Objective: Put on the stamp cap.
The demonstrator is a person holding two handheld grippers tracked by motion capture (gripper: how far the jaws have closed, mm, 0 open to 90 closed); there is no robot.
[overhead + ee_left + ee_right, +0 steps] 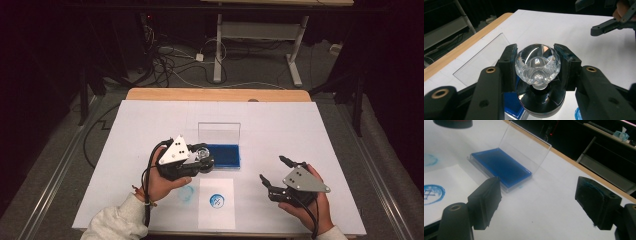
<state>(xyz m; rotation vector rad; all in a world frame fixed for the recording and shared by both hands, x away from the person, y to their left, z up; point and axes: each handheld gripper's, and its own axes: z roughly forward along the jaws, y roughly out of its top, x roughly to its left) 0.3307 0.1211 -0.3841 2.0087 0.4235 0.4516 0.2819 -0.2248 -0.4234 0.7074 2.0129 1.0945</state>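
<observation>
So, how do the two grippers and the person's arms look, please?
Both grippers are black, each with two thick jaws bearing brass-coloured rivets and dark pads smeared with blue ink. The left gripper and the right gripper each carry a grey three-cornered plate with small dark dots on top. A black cable trails from each. The left arm wears a whitish sleeve.

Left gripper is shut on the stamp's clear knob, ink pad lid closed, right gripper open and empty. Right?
Not quite: the ink pad is open, its clear lid standing up, as the right gripper view shows. The left gripper is shut on the stamp's clear knob, and the right gripper is open and empty.
</observation>
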